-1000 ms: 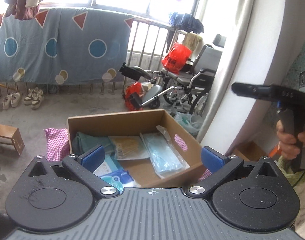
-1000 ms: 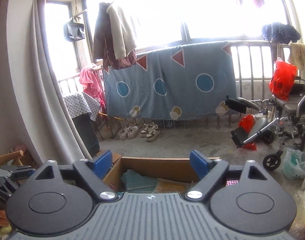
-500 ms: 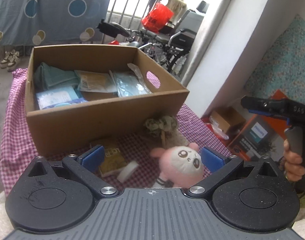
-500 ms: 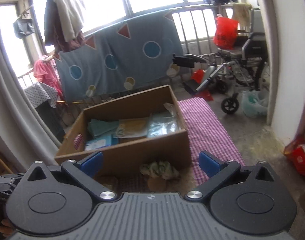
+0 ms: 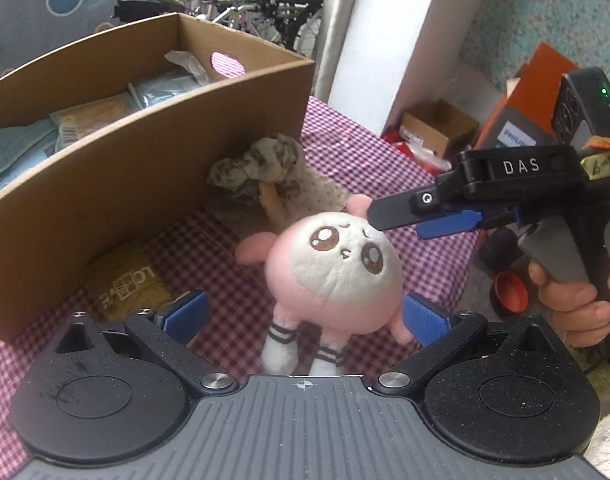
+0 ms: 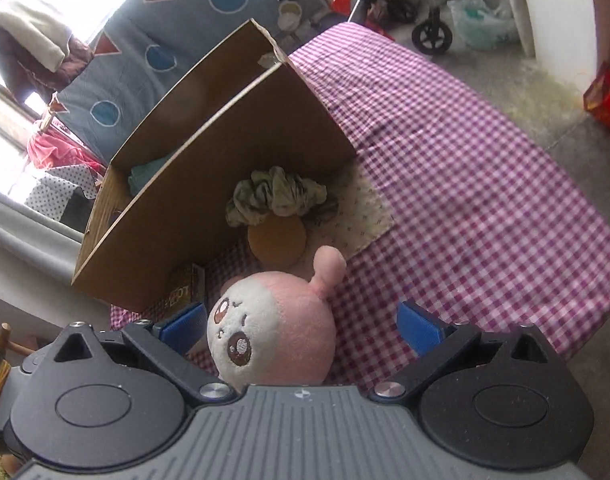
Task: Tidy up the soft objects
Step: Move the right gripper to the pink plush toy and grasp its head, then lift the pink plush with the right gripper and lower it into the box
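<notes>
Fingers (image 5: 425,318) of both grippers stand apart, gripping nothing; within the last second both dropped from box height to the pink plush toy (image 5: 333,268) lying on the checked worktop (image 6: 465,160) before the cardboard box (image 5: 145,184): pickup appears imminent

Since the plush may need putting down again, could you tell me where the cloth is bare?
The checked cloth lies bare right of the box and the plush, out to its far edge. It is crowded in front of the box: the crumpled rag, a brown disc, a yellow packet and both open grippers.
</notes>
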`<state>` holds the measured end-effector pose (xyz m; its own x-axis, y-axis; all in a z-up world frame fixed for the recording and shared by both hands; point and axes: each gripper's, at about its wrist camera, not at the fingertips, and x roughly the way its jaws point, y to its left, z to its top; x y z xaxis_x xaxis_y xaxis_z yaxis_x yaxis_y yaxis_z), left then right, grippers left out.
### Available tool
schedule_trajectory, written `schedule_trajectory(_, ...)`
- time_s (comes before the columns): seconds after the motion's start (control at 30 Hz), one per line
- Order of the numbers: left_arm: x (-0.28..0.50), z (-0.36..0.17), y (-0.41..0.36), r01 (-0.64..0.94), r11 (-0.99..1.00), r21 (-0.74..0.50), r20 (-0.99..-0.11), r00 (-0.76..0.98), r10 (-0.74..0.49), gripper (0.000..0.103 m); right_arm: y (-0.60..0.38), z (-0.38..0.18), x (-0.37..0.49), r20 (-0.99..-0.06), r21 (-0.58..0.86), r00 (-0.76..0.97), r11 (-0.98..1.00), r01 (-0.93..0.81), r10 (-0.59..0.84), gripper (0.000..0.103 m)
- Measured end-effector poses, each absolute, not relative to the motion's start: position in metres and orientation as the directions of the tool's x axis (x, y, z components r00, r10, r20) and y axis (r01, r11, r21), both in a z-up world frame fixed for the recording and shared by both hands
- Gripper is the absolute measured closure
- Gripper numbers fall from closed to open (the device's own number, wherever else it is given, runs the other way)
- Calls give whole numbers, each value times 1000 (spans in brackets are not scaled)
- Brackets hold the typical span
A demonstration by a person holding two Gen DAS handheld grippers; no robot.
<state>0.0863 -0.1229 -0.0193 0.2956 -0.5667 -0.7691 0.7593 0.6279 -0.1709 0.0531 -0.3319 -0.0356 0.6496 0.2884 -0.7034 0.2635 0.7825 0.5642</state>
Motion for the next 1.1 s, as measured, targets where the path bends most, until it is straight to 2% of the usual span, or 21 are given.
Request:
schedule_trajectory(0.33, 97, -43, -158, 784, 601, -153, -826, 233, -514, 0, -330, -61, 70, -668, 657, 611, 722, 216, 425, 0)
schedule_trajectory(0.5, 100, -50, -164, 787, 588, -189, -835, 187, -518, 1, -325, -66, 76, -674, 655, 593, 728, 203, 440, 8)
schedule_trajectory(0.57, 100, -51, -166, 786, 586, -199, -835, 177, -521, 2, -325, -68, 77, -668, 668, 587, 716, 202, 457, 17)
schedule_trajectory(0.63, 100, -52, -165, 784, 581, -219, -833, 160, -530, 4, -325, -69, 77, -646, 695, 590, 693, 192, 483, 18)
schedule_trajectory(0.9, 91, -26, -153, 782, 574, -242, -794, 180, -580, 5, -317, -48, 64, -631, 681, 626, 714, 162, 459, 20)
schedule_trajectory(1.1, 87, 24, -126, 783, 584, -215, -709, 286, -644, 5, -298, 8, 60, -581, 628, 689, 777, 40, 434, 21)
